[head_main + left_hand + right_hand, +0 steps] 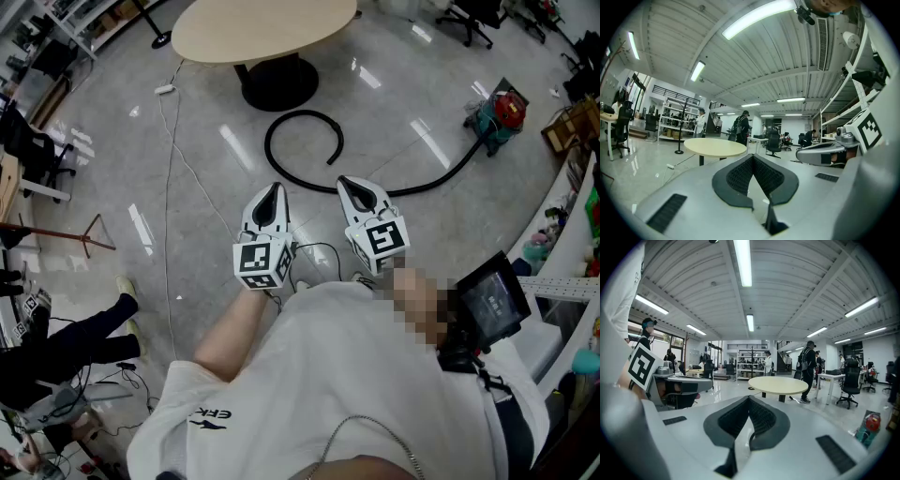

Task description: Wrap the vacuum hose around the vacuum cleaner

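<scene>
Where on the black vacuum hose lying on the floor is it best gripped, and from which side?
Grip the vacuum hose just behind its free end, coming down from above, jaws across the tube. It lies flat on the floor in an open curl; the other end runs to the vacuum cleaner. The right gripper, now shut, would need opening first.

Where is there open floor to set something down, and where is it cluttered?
Bare floor lies between the white cable and the curled black hose, and again above the hose between the round table and the vacuum cleaner. It is crowded along the shelves at the right edge and among the cables at lower left.
</scene>
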The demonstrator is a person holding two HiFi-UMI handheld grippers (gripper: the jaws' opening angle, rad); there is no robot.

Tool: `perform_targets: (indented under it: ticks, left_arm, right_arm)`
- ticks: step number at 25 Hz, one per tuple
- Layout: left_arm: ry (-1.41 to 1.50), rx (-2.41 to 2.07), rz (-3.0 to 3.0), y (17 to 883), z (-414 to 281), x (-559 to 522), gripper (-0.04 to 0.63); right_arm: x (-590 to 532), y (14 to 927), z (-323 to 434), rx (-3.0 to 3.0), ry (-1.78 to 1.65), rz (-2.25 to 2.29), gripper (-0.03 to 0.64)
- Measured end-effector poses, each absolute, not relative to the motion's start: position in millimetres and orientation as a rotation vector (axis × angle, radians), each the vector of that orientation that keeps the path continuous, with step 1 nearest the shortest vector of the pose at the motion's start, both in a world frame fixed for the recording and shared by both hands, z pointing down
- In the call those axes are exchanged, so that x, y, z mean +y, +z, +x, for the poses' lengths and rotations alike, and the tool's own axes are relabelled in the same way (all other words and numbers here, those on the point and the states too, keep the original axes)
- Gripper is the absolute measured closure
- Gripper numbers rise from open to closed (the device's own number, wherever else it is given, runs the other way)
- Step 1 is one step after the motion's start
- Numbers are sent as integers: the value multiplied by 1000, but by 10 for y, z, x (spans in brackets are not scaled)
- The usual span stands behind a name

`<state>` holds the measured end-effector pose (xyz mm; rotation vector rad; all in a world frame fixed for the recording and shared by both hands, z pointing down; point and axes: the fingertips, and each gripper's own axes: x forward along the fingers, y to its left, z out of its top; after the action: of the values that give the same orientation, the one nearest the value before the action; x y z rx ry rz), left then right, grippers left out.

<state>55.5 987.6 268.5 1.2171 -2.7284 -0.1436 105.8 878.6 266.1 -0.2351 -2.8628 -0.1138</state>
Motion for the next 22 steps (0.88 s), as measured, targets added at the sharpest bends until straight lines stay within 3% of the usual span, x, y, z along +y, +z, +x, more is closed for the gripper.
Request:
perform_targets:
  ticks: [22]
  left_arm:
    - [-124, -2645, 1260, 3030, 216, 10196, 592]
  right_arm:
    - [8951, 2999, 823, -2818, -67, -88, 612]
